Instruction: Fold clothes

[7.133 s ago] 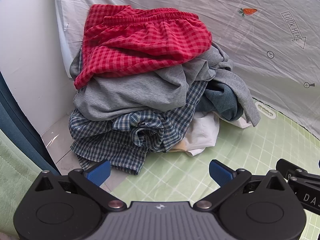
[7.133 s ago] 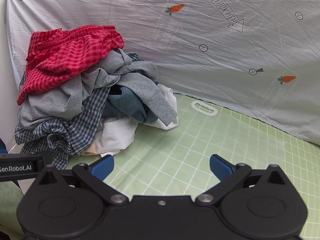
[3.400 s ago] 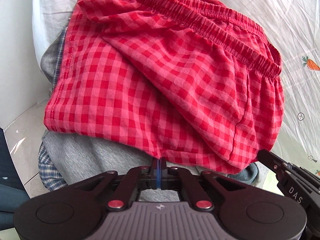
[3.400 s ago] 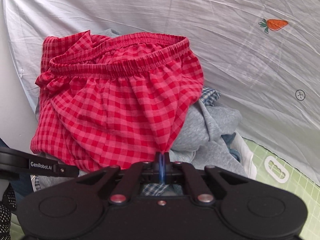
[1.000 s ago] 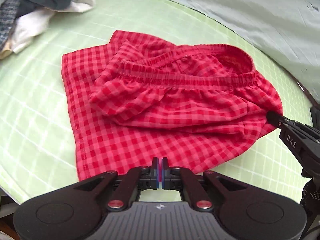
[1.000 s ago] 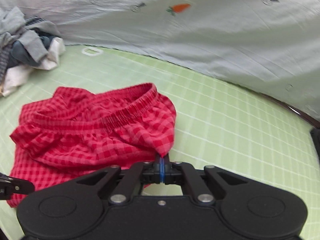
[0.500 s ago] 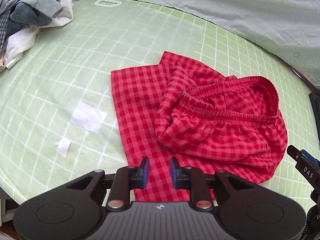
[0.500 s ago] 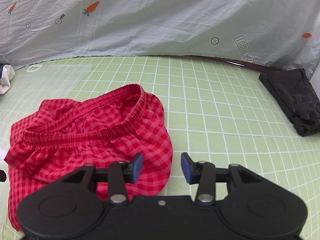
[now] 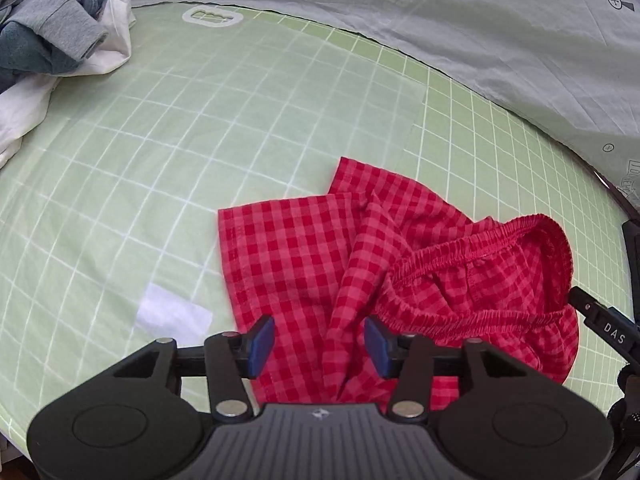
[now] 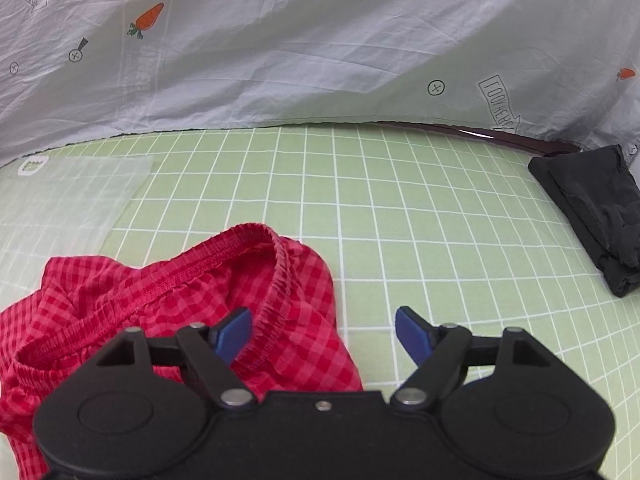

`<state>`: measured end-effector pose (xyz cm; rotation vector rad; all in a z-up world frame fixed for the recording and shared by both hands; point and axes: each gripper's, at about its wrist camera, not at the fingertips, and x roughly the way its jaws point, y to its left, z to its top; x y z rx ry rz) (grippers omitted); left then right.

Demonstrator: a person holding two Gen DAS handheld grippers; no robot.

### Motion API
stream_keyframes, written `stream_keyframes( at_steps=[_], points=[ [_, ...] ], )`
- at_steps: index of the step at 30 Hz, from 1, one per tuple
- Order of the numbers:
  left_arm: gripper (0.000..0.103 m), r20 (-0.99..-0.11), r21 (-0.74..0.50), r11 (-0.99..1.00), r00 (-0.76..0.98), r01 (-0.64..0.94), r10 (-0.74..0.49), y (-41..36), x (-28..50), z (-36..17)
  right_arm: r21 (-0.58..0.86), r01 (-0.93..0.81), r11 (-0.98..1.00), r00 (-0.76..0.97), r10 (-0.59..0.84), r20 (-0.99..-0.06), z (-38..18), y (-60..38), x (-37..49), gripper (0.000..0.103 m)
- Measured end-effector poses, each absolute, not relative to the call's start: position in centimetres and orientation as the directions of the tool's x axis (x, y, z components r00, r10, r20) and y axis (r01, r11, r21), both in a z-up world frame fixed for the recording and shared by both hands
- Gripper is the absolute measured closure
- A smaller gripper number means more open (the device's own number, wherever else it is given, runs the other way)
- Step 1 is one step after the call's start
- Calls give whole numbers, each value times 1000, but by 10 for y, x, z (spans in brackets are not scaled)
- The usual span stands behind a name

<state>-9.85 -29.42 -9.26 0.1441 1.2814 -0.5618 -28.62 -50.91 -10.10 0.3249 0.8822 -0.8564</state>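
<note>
Since both grips were let go, red checked shorts (image 9: 400,276) lie crumpled mid-mat, clear of far-left corner pile (image 9: 52,36); left gripper (image 9: 318,340) and right gripper (image 10: 322,334) jaws opening, nothing pinched; flattening judged next before folding.

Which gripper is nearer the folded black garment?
Right. The right gripper has the black garment ahead on its right, across bare mat. The left gripper hangs over the red shorts; no black garment shows there.

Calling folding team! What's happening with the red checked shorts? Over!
Left gripper and right gripper: jaws opening, gripping nothing. Red checked shorts rumpled on the green grid mat, unfolded. Nothing in the way.
</note>
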Motion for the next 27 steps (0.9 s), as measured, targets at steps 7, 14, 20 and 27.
stream_keyframes(
  at_steps=[7, 14, 20, 27],
  points=[
    [31, -961, -183, 823, 79, 537, -265, -350, -90, -127, -147, 733, 664, 281, -493, -823, -127, -543, -251, 21],
    [20, -987, -100, 825, 51, 557, -154, -360, -92, -153, -164, 758, 631, 227, -491, -841, -146, -572, -249, 21],
    [18, -990, -27, 809, 98, 587, -104, -361, -98, -151, -141, 809, 571, 212, -506, -836, -143, -581, -267, 18],
    [15, -961, 100, 755, 259, 649, -96, -368, -101, -128, -125, 849, 513, 224, -565, -794, -119, -584, -286, 16]
  ],
)
